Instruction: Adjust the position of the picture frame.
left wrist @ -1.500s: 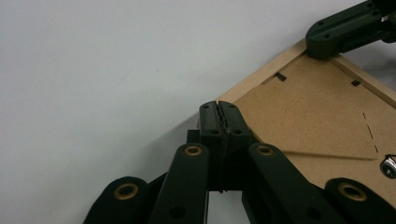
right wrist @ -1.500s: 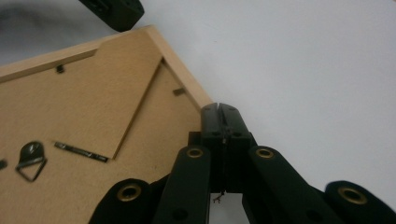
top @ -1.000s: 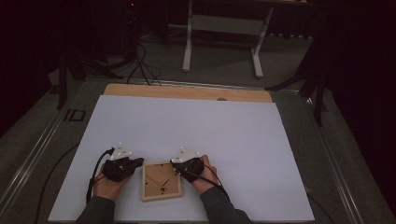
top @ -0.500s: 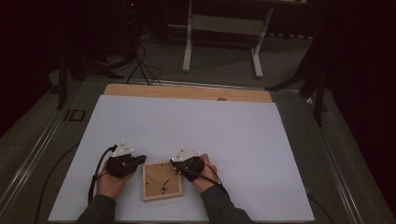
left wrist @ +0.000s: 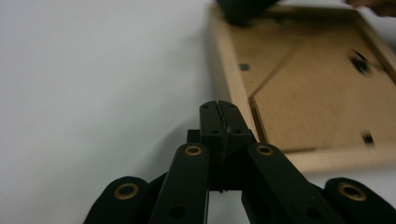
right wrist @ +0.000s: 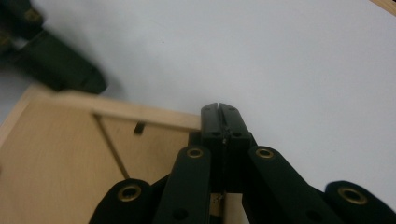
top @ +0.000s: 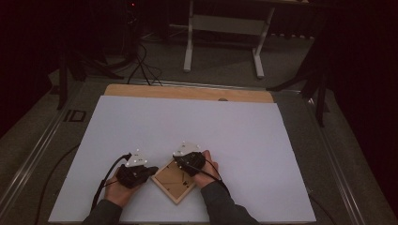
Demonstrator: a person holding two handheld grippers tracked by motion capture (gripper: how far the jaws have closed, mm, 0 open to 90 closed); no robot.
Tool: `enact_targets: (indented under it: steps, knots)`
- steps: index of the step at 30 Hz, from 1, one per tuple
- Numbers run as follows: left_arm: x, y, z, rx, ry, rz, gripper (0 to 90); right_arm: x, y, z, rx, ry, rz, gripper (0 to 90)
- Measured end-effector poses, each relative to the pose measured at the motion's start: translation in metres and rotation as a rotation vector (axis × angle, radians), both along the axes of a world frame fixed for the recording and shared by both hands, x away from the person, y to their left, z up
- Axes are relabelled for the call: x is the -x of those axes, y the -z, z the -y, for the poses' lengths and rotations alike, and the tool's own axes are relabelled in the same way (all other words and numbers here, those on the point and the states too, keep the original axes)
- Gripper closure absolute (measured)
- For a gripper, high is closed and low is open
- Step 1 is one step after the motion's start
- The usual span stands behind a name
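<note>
A light wooden picture frame [top: 172,181] lies back side up on the white tabletop [top: 187,126], turned at an angle near the front edge. My left gripper [top: 154,170] is shut with nothing between its jaws, its tips [left wrist: 219,105] right at the frame's [left wrist: 317,79] left rail. My right gripper [top: 178,160] is shut too and empty, its tips [right wrist: 219,108] over the frame's [right wrist: 56,140] far rail. The left gripper [right wrist: 60,77] appears beyond that rail in the right gripper view. A hand holds each gripper.
A wooden strip [top: 187,92] runs along the tabletop's far edge. Beyond it stands a white table stand [top: 223,37] on a dark floor with cables [top: 141,61]. A cable [top: 105,180] trails from the left gripper.
The frame has turned on the tabletop from nearly square to a diagonal pose. My left gripper has shifted right, closer to the frame. The right gripper has hardly moved.
</note>
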State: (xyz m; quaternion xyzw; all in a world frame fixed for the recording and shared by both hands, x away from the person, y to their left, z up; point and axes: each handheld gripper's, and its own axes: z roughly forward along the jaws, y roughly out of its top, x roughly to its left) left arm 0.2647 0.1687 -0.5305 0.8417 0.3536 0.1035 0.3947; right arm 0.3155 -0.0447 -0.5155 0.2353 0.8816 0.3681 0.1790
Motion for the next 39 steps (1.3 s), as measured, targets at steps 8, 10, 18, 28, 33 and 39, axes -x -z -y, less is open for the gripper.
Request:
enact_targets:
  steps: [8, 10, 18, 28, 33, 39]
  knots:
    - [0.009, 0.002, 0.028, 0.011, 0.089, 0.003, 89.7, -0.005, -0.002, -0.002, 0.023, 0.021, 0.001, 89.9]
    - [0.011, 0.004, 0.034, 0.004, 0.103, 0.001, 89.6, -0.006, -0.002, -0.002, 0.020, 0.018, -0.008, 89.9]
    - [0.011, 0.004, 0.039, -0.008, 0.114, 0.005, 89.5, -0.004, -0.008, 0.012, 0.005, 0.037, -0.013, 89.8]
    - [0.011, 0.004, 0.039, -0.004, 0.108, 0.010, 89.5, 0.007, -0.017, 0.048, 0.001, 0.056, 0.017, 89.8]
    - [0.012, 0.004, 0.039, -0.006, 0.110, 0.012, 89.4, 0.018, -0.018, 0.070, -0.015, 0.072, 0.010, 89.7]
    - [0.013, 0.002, 0.037, 0.003, 0.094, 0.019, 86.7, 0.031, -0.014, 0.095, -0.036, 0.087, -0.008, 88.7]
